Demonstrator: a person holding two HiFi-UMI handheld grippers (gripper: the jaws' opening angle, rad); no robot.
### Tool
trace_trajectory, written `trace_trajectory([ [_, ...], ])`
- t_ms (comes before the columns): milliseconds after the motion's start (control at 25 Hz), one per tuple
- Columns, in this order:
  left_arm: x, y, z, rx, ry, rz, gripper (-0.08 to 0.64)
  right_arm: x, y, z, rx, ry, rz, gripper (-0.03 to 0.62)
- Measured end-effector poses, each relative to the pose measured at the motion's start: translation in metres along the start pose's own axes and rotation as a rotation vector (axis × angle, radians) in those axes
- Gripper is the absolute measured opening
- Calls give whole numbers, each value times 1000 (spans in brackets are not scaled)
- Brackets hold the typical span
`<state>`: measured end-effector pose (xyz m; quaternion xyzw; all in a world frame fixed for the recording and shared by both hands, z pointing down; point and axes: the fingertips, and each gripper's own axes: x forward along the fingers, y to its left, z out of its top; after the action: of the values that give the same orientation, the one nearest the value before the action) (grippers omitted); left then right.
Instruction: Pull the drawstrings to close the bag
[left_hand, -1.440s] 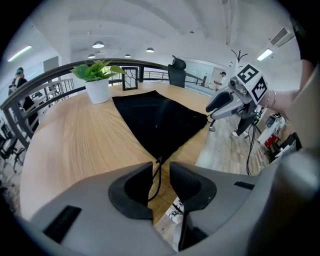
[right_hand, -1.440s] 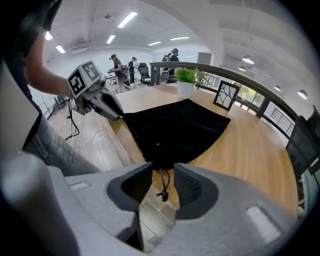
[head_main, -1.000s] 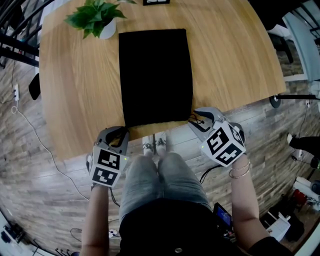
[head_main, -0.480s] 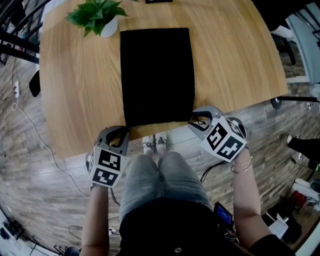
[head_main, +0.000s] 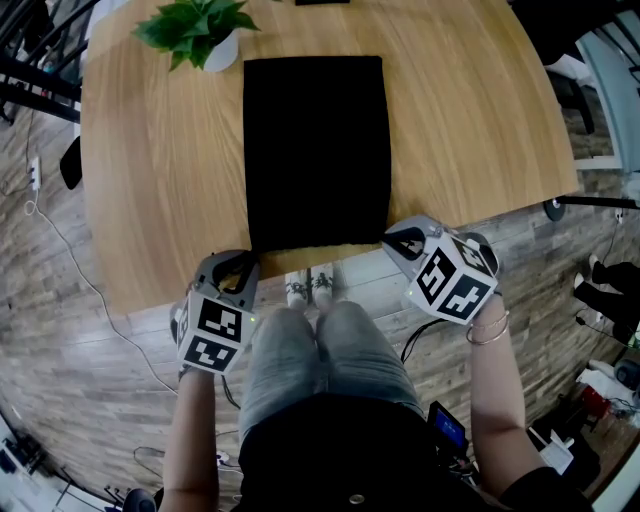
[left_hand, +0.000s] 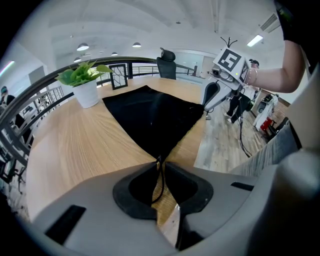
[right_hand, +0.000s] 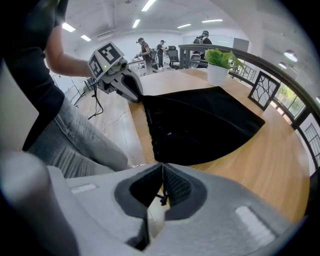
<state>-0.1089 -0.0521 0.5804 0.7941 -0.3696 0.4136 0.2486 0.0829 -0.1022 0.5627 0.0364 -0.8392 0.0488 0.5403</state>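
Observation:
A flat black drawstring bag (head_main: 316, 150) lies on the wooden table (head_main: 160, 200), its mouth toward the near edge. At the near left corner my left gripper (head_main: 240, 266) is shut on the left drawstring (left_hand: 159, 181), a thin black cord running between its closed tips (left_hand: 160, 162). By the near right corner, my right gripper (head_main: 402, 240) has just been closing. Its jaws now meet (right_hand: 162, 167) with the right drawstring (right_hand: 162, 196) and its knot pinched between them. Each gripper view shows the bag (left_hand: 155, 117) (right_hand: 200, 125) and the other gripper (left_hand: 214, 94) (right_hand: 125, 82).
A potted plant (head_main: 195, 35) stands at the bag's far left corner. A framed picture (right_hand: 262, 90) leans at the table's far edge. The person's knees (head_main: 320, 350) are just below the near table edge. Cables lie on the floor (head_main: 70, 260) to the left.
The right gripper has rolled a little and its jaws have gone from open to closed on the cord. The left gripper and the bag have stayed put.

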Motion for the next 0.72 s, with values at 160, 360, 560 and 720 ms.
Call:
trace_trajectory([
  [160,1,-1,-2,14,18,3,58,-7,1,8,21,-57,-16,2],
  [360,0,-3,-2,4,11,13,58,-23,1,21,67,-167,-64,2],
  [560,0,-4,-3,4,18,21,58,-38,2,33,75,-267,-82,2],
  [720,1,-4,-2,10,25,21,58,-54,-2,45,100,-347,-102,2],
])
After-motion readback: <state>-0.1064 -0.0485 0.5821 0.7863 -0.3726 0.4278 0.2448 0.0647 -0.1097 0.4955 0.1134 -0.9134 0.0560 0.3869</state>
